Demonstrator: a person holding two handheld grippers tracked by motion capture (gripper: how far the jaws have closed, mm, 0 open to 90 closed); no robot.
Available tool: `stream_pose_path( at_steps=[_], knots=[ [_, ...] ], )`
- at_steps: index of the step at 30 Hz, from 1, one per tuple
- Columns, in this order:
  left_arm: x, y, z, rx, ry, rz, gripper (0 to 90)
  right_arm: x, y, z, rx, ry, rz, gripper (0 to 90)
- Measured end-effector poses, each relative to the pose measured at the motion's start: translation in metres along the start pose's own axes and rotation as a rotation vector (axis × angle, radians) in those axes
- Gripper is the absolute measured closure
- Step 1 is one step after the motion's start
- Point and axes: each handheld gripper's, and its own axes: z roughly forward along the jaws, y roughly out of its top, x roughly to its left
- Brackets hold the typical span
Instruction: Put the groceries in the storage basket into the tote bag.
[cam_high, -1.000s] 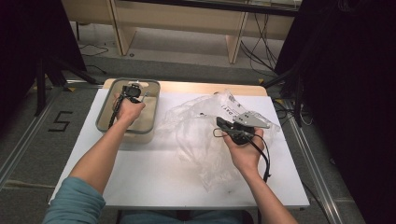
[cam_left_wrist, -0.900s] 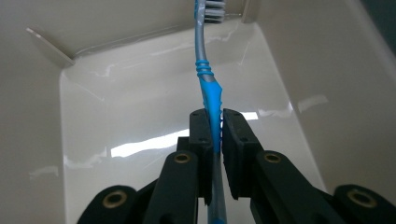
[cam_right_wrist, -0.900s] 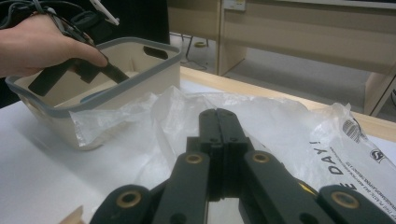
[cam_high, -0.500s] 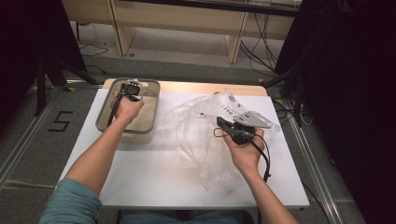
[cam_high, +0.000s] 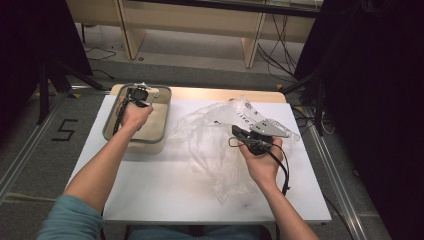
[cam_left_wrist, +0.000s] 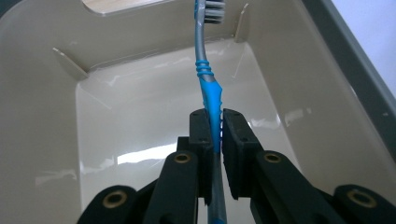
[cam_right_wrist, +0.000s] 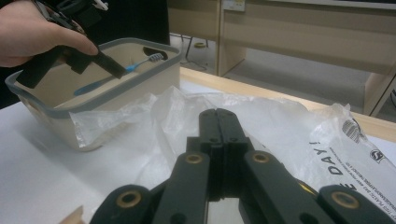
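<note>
A blue and grey toothbrush (cam_left_wrist: 208, 84) with white bristles is clamped between the jaws of my left gripper (cam_left_wrist: 215, 119), held inside a beige bin with a grey rim (cam_left_wrist: 107, 116). From the high view the left gripper (cam_high: 137, 95) sits over the far end of the bin (cam_high: 111, 131). The right gripper view also catches the toothbrush (cam_right_wrist: 126, 70) inside the bin (cam_right_wrist: 130, 91). My right gripper (cam_right_wrist: 218, 122) is shut with nothing between its jaws, hovering over a crumpled clear plastic bag (cam_right_wrist: 299, 135). Seen from above, the right gripper (cam_high: 239, 134) rests above the bag (cam_high: 215, 135).
The white table top (cam_high: 150, 185) has bare room in front of the bin and bag. A wooden strip (cam_high: 220, 94) runs along its far edge. Wooden furniture (cam_high: 200, 20) and floor cables stand beyond the table. Dark curtains flank both sides.
The left hand has shifted slightly toward the bin's far end with the toothbrush. The right hand has stayed over the bag.
</note>
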Motion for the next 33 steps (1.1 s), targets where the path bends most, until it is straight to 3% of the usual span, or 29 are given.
stream_pose_path(
  at_steps=[33],
  knots=[
    [-0.003, 0.003, -0.031, -0.090, -0.031, 0.029, 82.4, 0.000, 0.000, 0.000, -0.003, 0.001, -0.002, 90.0]
  ],
)
